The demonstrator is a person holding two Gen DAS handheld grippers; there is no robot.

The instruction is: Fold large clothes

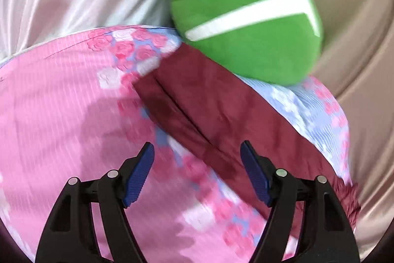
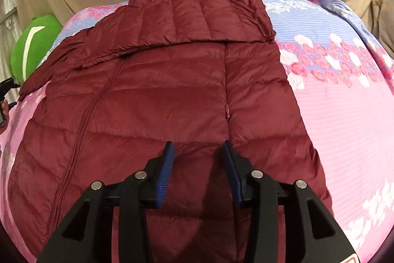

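I'm hovering my right gripper [image 2: 197, 152] half-open and empty over the jacket [image 2: 157, 95], which is lying flat on the quilt [image 2: 344, 95]; my left gripper [image 1: 197, 154], wide and empty, is eyeing the sleeve [image 1: 221, 115] at one o'clock to fold it.

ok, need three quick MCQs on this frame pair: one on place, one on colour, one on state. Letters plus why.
1. Where is the green cushion relative to the jacket?
A. Lying on the middle of its front
B. By its sleeve end, at the bedspread's edge
C. Tucked under its hem

2. What colour is the jacket?
A. Maroon
B. Navy
C. Grey

3. What state is the left hand-held gripper in?
A. Shut on the sleeve
B. Shut on the bedspread
C. Open, gripping nothing

Answers:
1 B, the left view shows the cushion against the sleeve on the floral bedspread.
2 A, dark red quilted fabric.
3 C, the pads stand wide apart.
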